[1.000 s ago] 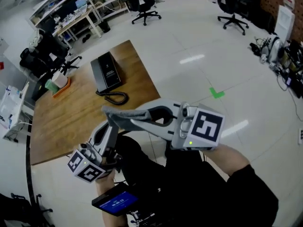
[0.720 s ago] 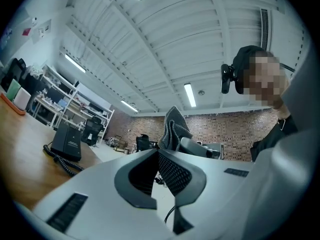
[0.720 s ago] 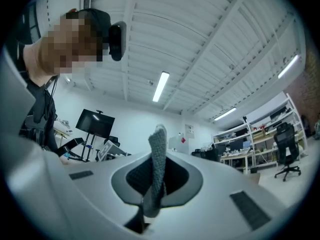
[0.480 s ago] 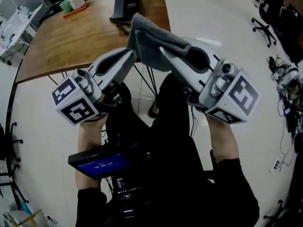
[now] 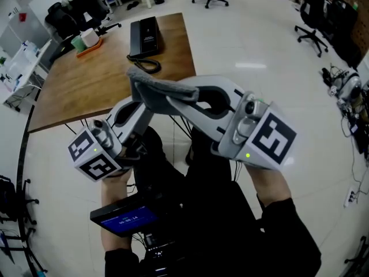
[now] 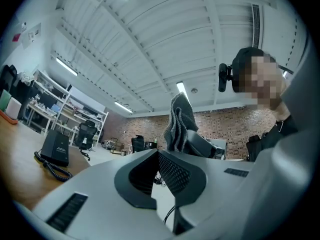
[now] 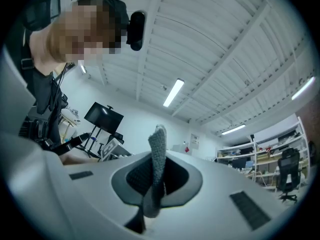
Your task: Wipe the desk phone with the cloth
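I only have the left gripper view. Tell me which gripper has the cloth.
Observer: The right gripper. Its own view shows its jaws shut on the cloth.
Operator: Now tell me where we are relative to the phone.
Observer: In the head view, the left gripper and the right both hang short of the desk, over the floor. The phone lies near the desk's far corner, well beyond them.

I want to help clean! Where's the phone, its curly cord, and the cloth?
Desk phone [image 5: 144,35], head view: middle of its black body.
Curly cord [image 5: 148,67], head view: its coil.
Cloth [image 5: 151,92], head view: grey fold.
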A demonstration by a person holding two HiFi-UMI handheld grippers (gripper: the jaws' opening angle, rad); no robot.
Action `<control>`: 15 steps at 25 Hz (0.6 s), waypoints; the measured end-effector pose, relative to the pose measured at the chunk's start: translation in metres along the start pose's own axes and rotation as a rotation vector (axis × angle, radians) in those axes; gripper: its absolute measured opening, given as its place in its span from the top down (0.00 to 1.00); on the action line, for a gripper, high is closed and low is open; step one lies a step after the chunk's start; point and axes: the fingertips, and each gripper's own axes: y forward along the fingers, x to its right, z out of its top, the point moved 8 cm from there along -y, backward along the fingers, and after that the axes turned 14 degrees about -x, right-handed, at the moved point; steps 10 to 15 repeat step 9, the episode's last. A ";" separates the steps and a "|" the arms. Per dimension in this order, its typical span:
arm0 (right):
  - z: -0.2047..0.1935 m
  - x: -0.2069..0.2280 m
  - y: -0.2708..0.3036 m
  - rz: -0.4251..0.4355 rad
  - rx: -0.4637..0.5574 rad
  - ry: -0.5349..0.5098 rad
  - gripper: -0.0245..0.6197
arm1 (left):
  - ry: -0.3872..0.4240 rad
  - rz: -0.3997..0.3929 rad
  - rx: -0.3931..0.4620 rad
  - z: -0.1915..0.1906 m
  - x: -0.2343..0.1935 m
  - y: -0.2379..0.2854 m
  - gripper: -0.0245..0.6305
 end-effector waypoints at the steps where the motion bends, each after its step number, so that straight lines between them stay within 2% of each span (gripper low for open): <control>1: 0.001 -0.001 0.000 0.000 0.002 -0.005 0.93 | 0.000 -0.001 -0.002 0.000 0.001 0.000 0.97; 15: -0.002 -0.013 -0.006 0.008 -0.012 0.007 0.93 | -0.011 -0.010 -0.014 -0.010 0.014 0.001 0.97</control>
